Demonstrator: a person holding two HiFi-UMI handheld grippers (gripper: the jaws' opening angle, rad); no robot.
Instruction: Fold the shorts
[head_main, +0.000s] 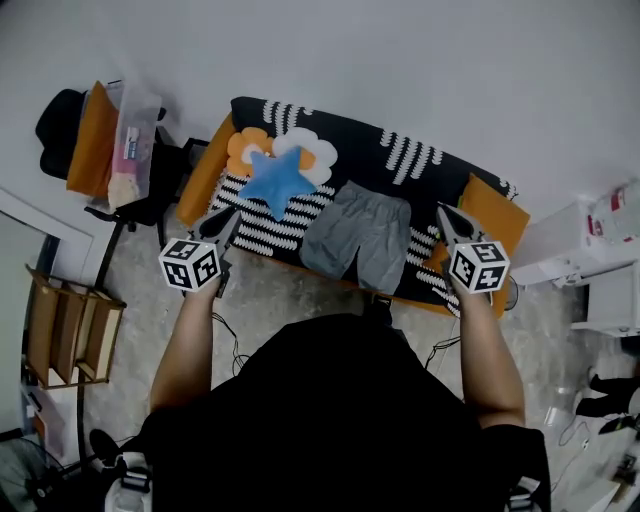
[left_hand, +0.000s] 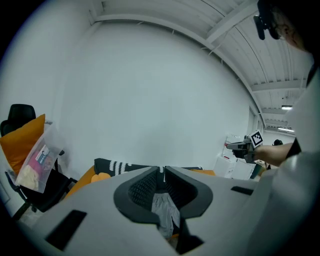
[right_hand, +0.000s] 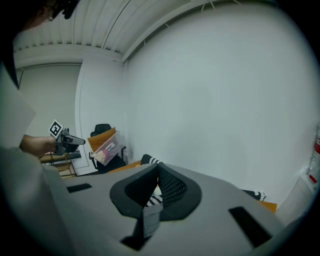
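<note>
Grey shorts (head_main: 357, 235) lie spread flat on a sofa (head_main: 420, 165) with a black-and-white patterned cover, legs toward me. My left gripper (head_main: 222, 225) hovers over the sofa's front edge, left of the shorts, jaws drawn together with nothing in them. My right gripper (head_main: 448, 220) hovers to the right of the shorts, shut and empty. In the left gripper view the shorts (left_hand: 165, 210) show below the closed tips of the left gripper (left_hand: 161, 170). In the right gripper view a strip of grey cloth (right_hand: 150, 220) shows under the shut tips of the right gripper (right_hand: 159, 166).
A blue star cushion (head_main: 275, 178) and a flower-shaped cushion (head_main: 300, 145) lie on the sofa's left part, an orange cushion (head_main: 495, 215) at its right end. A black chair (head_main: 110, 140) with an orange pillow and a plastic bag stands far left, a wooden rack (head_main: 70, 330) below it.
</note>
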